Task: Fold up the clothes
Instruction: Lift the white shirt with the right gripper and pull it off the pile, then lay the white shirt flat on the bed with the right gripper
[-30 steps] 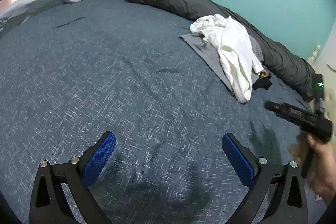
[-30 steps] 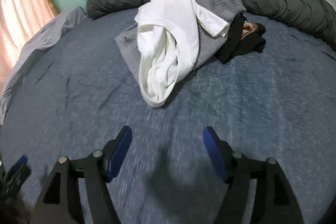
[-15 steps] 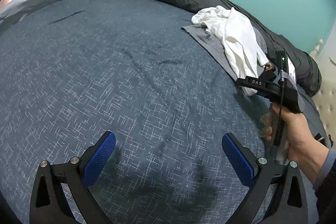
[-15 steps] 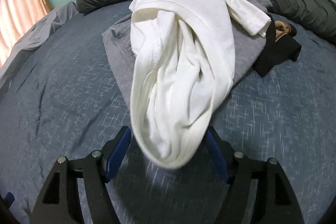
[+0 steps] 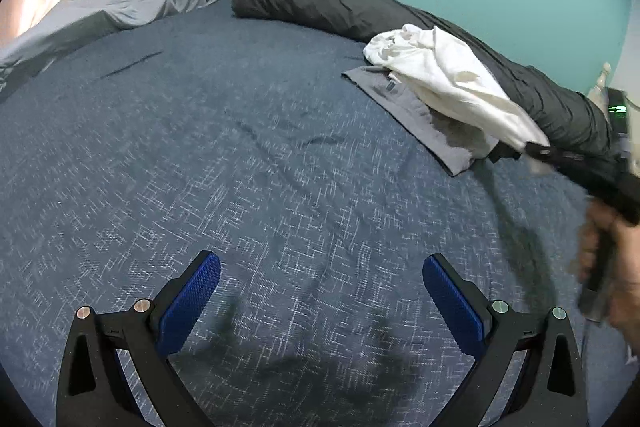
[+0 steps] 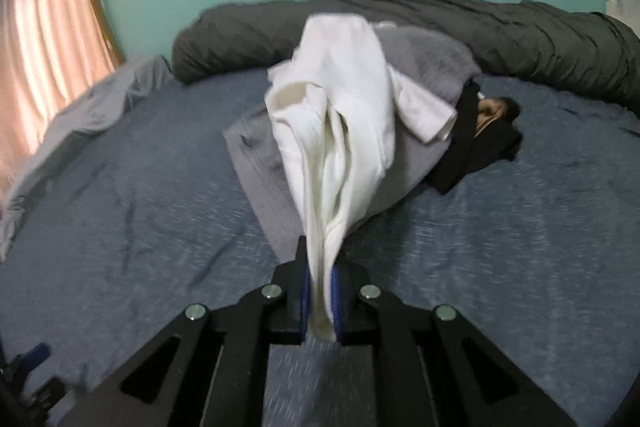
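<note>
The crumpled white cotton shirt (image 6: 340,147) has just been clamped by the closing right gripper (image 6: 320,291); the left gripper (image 5: 320,301) is held open above the blue bed (image 5: 240,167).

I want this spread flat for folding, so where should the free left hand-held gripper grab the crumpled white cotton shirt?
Probably the loose short sleeve of the crumpled white cotton shirt, approached from the dark blue bedspread's open side. The sleeve sticks out as a thin free flap, while the right hand-held gripper, whose jaws have just closed, already pinches the near end.
</note>
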A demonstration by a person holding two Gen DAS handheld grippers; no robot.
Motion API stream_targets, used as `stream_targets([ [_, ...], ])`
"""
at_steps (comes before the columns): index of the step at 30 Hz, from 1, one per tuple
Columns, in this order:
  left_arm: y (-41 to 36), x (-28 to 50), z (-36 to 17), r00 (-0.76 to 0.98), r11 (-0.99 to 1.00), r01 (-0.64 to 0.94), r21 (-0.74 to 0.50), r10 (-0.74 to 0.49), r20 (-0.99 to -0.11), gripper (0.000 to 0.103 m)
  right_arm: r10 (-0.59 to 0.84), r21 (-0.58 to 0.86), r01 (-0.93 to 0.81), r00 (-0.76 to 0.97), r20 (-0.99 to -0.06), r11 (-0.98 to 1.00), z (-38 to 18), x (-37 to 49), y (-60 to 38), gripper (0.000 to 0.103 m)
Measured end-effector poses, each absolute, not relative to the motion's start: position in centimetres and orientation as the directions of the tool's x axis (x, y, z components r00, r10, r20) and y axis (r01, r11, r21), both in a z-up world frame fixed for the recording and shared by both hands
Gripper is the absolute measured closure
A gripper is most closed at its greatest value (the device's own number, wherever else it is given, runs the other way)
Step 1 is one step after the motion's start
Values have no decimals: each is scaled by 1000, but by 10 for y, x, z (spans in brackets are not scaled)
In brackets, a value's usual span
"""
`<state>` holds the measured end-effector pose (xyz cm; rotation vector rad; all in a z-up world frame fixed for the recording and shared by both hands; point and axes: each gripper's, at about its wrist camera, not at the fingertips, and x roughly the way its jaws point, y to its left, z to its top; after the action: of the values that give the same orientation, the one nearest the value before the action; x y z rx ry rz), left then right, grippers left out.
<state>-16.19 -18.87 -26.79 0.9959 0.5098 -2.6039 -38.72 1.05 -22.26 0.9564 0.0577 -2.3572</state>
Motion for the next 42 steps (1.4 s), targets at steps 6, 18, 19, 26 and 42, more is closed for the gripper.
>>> stream_targets([
  [6,-172,-144,-240,-748,-898,375,-232,-145,-648,0,-547,176,569,-588,-595,-803,-169,-337,48,96],
  [18,-129,-76,-199,-780,-924,298,-239,-91,-620,0,-598,142,623,-624,-504,-769,-76,-221,133,96],
  [19,-127,-73,-195,-781,-925,293,-241,-86,-619,0,-594,143,615,-634,-495,-776,-69,-215,142,96],
  [26,-101,-43,-163,-796,-947,244,-208,-73,-601,0,-583,183,565,-689,-431,-804,-38,-178,200,96],
  [42,-69,-18,-129,-804,-970,166,-176,-30,-594,0,-545,188,525,-692,-474,-830,-55,-143,237,102],
])
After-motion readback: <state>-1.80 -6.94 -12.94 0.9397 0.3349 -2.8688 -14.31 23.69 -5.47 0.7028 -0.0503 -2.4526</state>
